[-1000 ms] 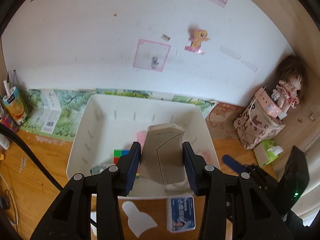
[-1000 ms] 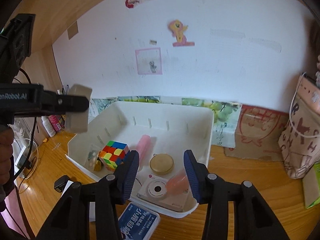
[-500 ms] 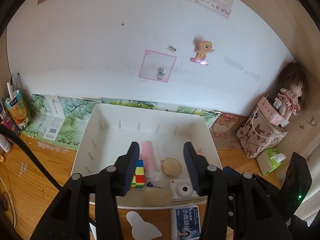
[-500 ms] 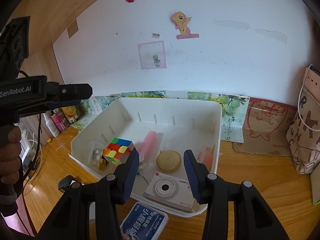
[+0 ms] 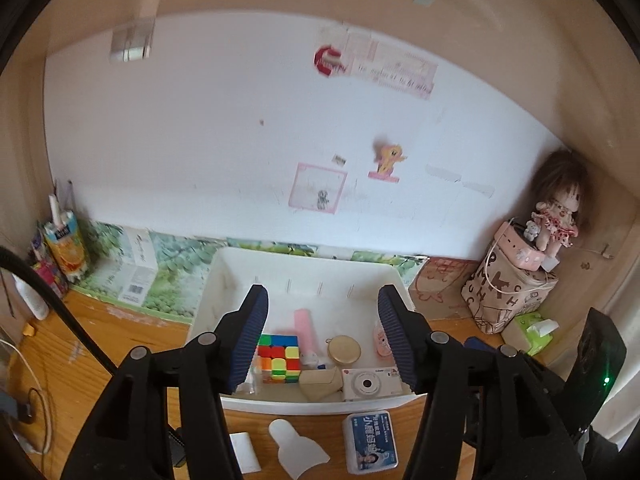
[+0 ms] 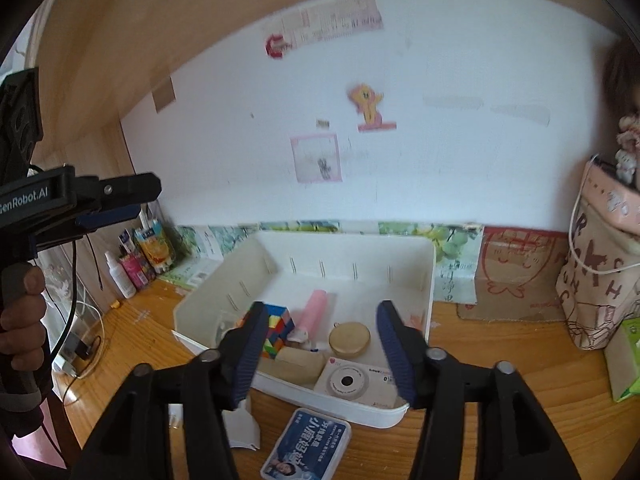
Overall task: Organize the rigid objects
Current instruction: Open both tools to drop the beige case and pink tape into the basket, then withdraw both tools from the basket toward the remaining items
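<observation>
Both the left gripper [image 5: 322,334] and right gripper [image 6: 320,344] have just been opening, fingers released with nothing between them. A beige box [image 5: 319,383] lies in the white bin [image 5: 304,268] beside the cube [image 5: 279,357].

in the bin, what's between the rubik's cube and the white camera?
A beige case lies between the cube and the camera, along the white bin's near wall. Both wrist views show it.

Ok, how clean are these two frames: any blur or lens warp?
Left wrist view: strong fisheye bend with dark corners, stickers slightly soft, white bin and puzzle cube sharp. Right wrist view: pony sticker and wall papers smeared by motion blur, bin contents fairly clear.
</observation>
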The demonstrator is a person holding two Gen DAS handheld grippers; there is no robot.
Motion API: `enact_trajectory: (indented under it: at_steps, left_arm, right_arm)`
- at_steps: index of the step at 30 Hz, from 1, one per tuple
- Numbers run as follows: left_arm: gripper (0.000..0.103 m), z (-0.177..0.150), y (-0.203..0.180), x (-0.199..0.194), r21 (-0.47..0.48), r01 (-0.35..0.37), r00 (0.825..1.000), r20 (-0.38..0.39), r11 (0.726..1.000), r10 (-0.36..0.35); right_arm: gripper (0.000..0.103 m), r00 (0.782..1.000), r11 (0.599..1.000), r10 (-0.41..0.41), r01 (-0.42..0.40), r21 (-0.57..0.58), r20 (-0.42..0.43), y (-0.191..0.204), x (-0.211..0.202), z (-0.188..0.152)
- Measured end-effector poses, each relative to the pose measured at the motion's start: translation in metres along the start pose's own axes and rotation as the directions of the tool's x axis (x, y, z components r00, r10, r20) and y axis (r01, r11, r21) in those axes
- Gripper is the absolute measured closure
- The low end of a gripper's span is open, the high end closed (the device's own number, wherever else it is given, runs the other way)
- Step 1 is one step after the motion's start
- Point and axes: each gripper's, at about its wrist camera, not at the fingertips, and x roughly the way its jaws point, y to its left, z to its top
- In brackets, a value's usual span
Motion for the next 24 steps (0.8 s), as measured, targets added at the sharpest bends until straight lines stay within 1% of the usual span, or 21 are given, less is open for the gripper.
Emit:
enact_trajectory:
  at_steps: [4, 6, 10, 14, 17, 21, 24]
  left_arm:
    - [0.042, -0.001, 0.003, -0.026, -0.002, -0.006, 0.999, 0.045, 1.000, 0.006]
    - [0.042, -0.003, 0.005, -0.038, -0.006, -0.010, 0.998, 0.062, 1.000, 0.010]
    - [0.042, -0.010, 0.010, -0.058, -0.007, -0.029, 0.996, 0.082, 1.000, 0.029]
    - [0.041, -0.023, 0.017, -0.075, -0.011, -0.058, 0.996, 0.072, 0.998, 0.058]
    - [0.037, -0.033, 0.023, -0.087, -0.014, -0.086, 0.994, 0.062, 0.996, 0.087]
    - [0.037, -0.045, 0.031, -0.100, -0.020, -0.125, 0.991, 0.041, 0.992, 0.125]
    - [0.031, -0.054, 0.038, -0.107, -0.030, -0.152, 0.988, 0.012, 0.988, 0.153]
  right_arm:
    - [0.037, 0.999, 1.000, -0.007, 0.007, -0.012, 0.037, 0.010, -0.022, 0.001]
    - [0.032, 0.999, 1.000, -0.007, 0.007, -0.013, 0.050, 0.013, -0.031, 0.000]
    - [0.026, 0.998, 1.000, -0.004, 0.005, -0.006, 0.063, 0.023, -0.047, -0.008]
    - [0.024, 0.999, 1.000, 0.005, -0.006, 0.015, 0.052, 0.030, -0.057, -0.020]
    - [0.023, 0.999, 1.000, 0.010, -0.011, 0.028, 0.039, 0.036, -0.062, -0.029]
    - [0.023, 1.000, 0.999, 0.025, -0.026, 0.048, 0.016, 0.044, -0.067, -0.042]
    - [0.023, 1.000, 0.997, 0.031, -0.031, 0.066, -0.003, 0.050, -0.069, -0.052]
